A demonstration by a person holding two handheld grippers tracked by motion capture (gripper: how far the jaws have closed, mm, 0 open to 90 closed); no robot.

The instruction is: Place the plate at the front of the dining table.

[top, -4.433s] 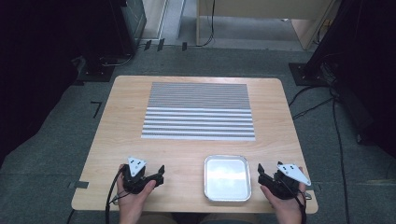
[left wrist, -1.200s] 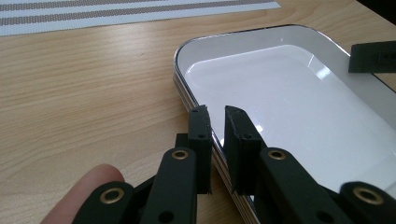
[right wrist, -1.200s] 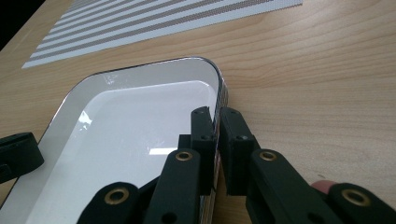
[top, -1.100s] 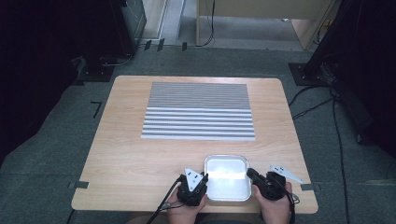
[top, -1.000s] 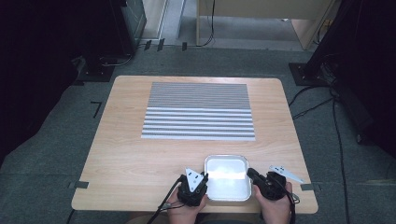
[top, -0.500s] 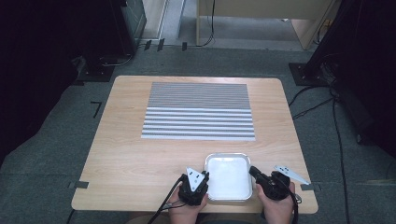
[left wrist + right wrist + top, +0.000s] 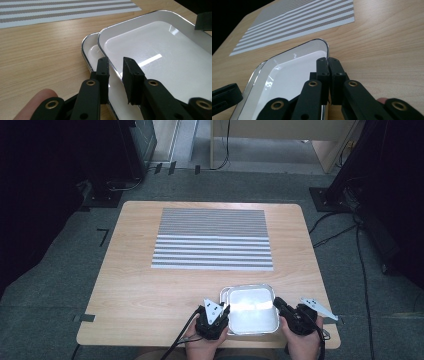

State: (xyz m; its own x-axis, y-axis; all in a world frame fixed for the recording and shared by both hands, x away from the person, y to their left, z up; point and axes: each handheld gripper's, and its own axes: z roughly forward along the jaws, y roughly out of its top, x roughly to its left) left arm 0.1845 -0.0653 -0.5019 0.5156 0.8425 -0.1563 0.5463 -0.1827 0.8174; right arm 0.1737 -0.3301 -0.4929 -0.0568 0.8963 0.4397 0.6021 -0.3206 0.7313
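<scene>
On the left, the left gripper point(image 7: 115, 72) has its jaws spread, straddling the rim of the upper shiny rectangular metal tray point(image 7: 160, 62), which sits offset on the lower matching tray point(image 7: 90, 51) at the near edge of the pale wooden table point(image 7: 150, 290). On the right, the right gripper point(image 7: 328, 72) pinches the upper tray's far rim. They look mid-separation; next, I'd guess, the left closes, though which rim is unclear.
</scene>
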